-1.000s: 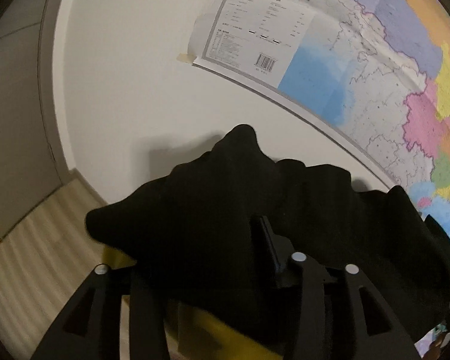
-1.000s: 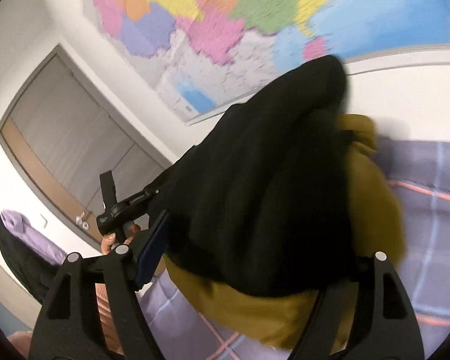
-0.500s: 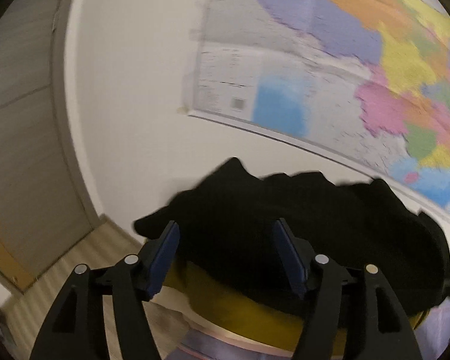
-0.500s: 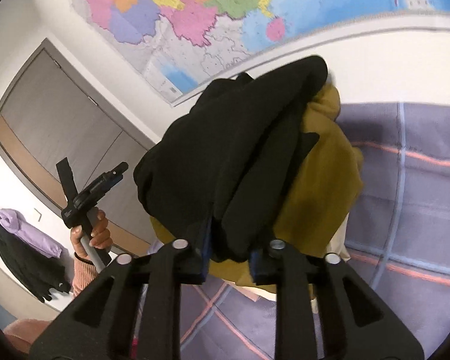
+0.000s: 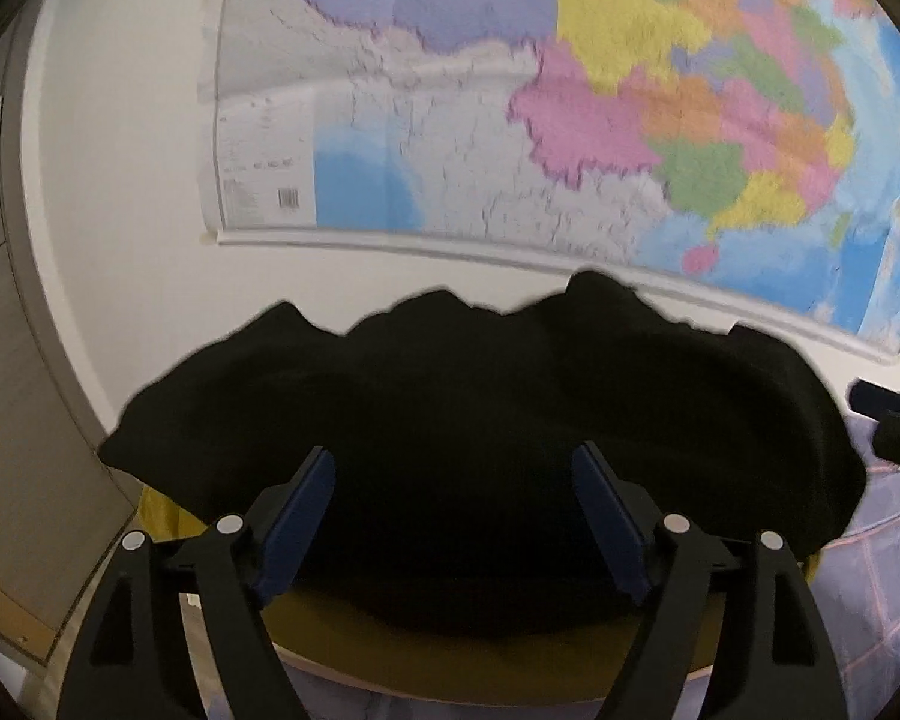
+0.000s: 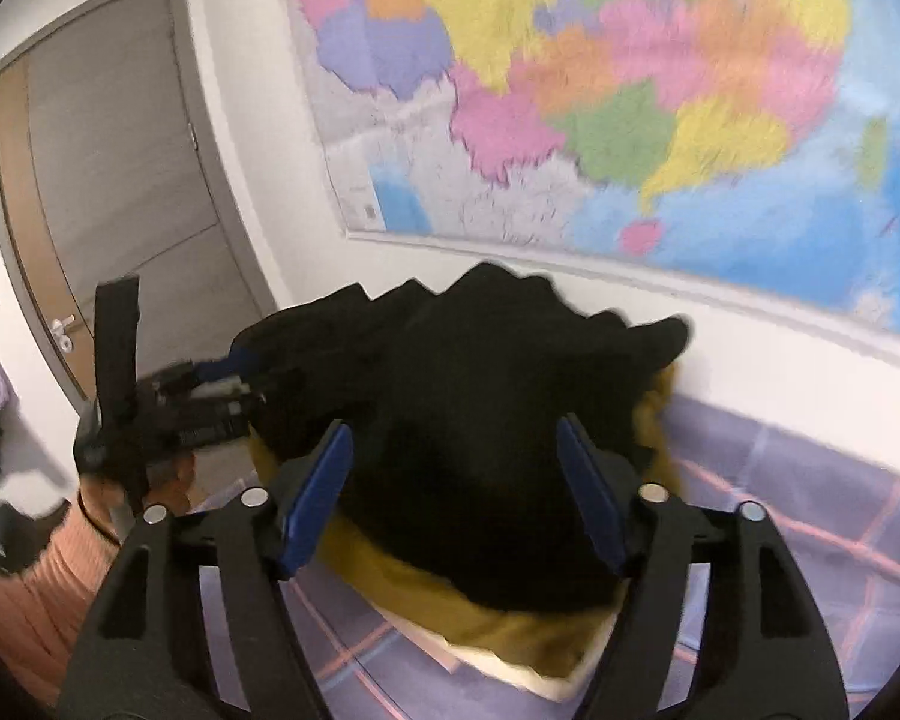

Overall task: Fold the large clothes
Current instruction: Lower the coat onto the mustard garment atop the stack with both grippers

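Now the black garment (image 5: 480, 450) lies dead ahead of both grippers, heaped on a mustard one (image 5: 480, 654) at the far end of the bed, close under the wall map (image 5: 570, 120). From the left wrist view its long axis runs across the frame, left to right, a lumpy ridge with a jagged upper edge. The left gripper (image 5: 456, 516) faces the middle of that ridge; its jaws have just been opening and stand wide, the blue pads (image 5: 297, 522) clear of the cloth and gripping nothing. Off at the right edge of that view the other tool's dark tip shows, beside the pile's right end.

In the right wrist view the heap looks rounder and taller, its mustard layer (image 6: 510, 618) showing underneath with a pale layer below that. The right gripper (image 6: 456, 498) has likewise been opening and holds nothing; cloth sits in the gap beyond its pads (image 6: 318, 498), though blur makes it hard to say whether the fabric brushes them. The left tool (image 6: 168, 402) sits at the pile's left end.

Both hands seem about equally near. The black fabric reads as soft, thick and matte, likely knit or fleece, slumping instead of creasing sharply. The purple checked bedsheet (image 6: 810, 510) beneath is smooth and flat.
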`<act>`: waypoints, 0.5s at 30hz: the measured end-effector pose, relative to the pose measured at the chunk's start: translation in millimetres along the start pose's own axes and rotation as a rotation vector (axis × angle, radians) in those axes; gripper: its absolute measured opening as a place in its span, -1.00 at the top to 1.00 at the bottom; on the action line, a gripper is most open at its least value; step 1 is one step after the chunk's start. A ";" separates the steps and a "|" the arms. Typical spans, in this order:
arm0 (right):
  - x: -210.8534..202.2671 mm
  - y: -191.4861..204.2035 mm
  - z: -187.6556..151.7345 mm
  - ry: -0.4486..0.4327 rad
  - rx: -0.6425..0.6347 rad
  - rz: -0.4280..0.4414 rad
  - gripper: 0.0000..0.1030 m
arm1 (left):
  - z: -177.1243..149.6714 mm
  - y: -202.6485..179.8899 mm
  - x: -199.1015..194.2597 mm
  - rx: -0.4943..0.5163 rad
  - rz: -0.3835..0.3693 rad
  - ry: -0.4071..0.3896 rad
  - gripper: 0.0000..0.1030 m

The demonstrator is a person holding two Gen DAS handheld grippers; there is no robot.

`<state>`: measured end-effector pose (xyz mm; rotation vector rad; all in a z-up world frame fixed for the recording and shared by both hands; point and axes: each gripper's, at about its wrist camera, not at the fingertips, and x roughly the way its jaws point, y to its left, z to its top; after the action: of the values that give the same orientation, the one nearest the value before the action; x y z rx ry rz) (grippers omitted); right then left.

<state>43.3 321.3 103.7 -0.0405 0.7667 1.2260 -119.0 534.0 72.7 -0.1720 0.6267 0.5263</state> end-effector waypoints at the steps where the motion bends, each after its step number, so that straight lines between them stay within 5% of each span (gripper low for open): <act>1: 10.1 -5.3 -2.4 0.025 0.008 0.007 -0.29 | -2.3 -1.2 4.0 -0.001 0.004 0.009 -0.53; 5: 52.5 -32.8 -18.4 0.123 0.107 0.031 -0.27 | -10.8 -2.3 13.4 -0.015 0.006 0.039 -0.53; 15: 36.4 -21.3 -24.4 0.075 0.047 -0.006 -0.33 | -17.4 -14.2 -1.6 -0.018 0.134 0.009 -0.64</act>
<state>53.7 333.2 57.6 -0.0504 0.8601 1.2052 -121.7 515.9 59.6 -0.1504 0.6452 0.6611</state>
